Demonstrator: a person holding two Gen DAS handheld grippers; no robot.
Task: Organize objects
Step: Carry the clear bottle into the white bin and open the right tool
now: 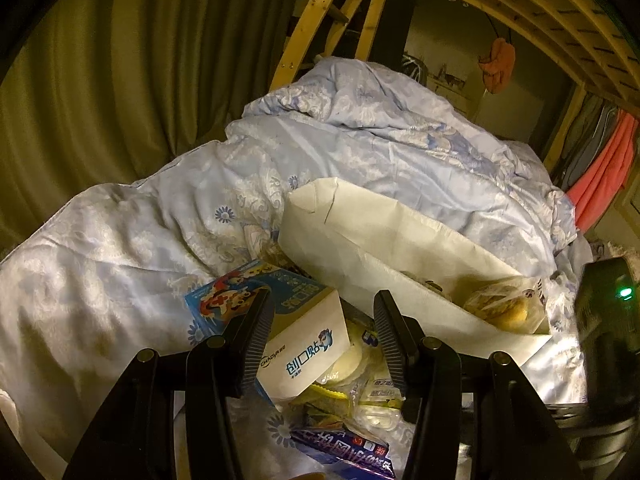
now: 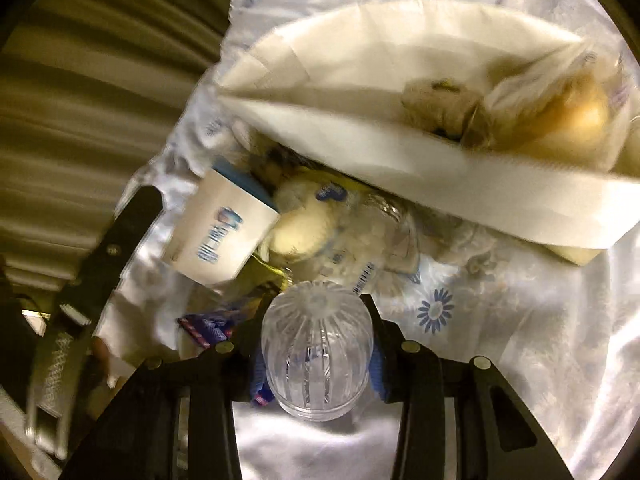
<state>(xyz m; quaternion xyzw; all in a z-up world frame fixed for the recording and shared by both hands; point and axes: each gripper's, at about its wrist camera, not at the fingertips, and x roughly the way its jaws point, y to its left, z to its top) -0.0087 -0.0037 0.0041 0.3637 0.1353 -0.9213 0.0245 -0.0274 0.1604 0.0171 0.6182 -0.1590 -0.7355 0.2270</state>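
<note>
My right gripper (image 2: pixel 316 306) is shut on a clear ribbed plastic bottle (image 2: pixel 316 360) with a blue label, its base facing the camera, held above the quilt. My left gripper (image 1: pixel 322 316) is open over a pile of small goods, its pads touching nothing. In the pile are a white box with blue print (image 1: pixel 304 350) (image 2: pixel 218 232), a blue cartoon box (image 1: pixel 236 296), pale round wrapped snacks (image 1: pixel 352 364) (image 2: pixel 296 232) and a purple packet (image 1: pixel 344 452). Behind the pile lies an open white bag (image 1: pixel 400 240) (image 2: pixel 400 60) holding wrapped bread (image 1: pixel 504 304) (image 2: pixel 568 116).
Everything rests on a rumpled pale blue flowered quilt (image 1: pixel 160 220) (image 2: pixel 500 320). Olive curtains (image 1: pixel 100 80) hang at the left. A wooden bunk frame (image 1: pixel 540 12) arches overhead. Pink cloth (image 1: pixel 600 172) hangs at the right.
</note>
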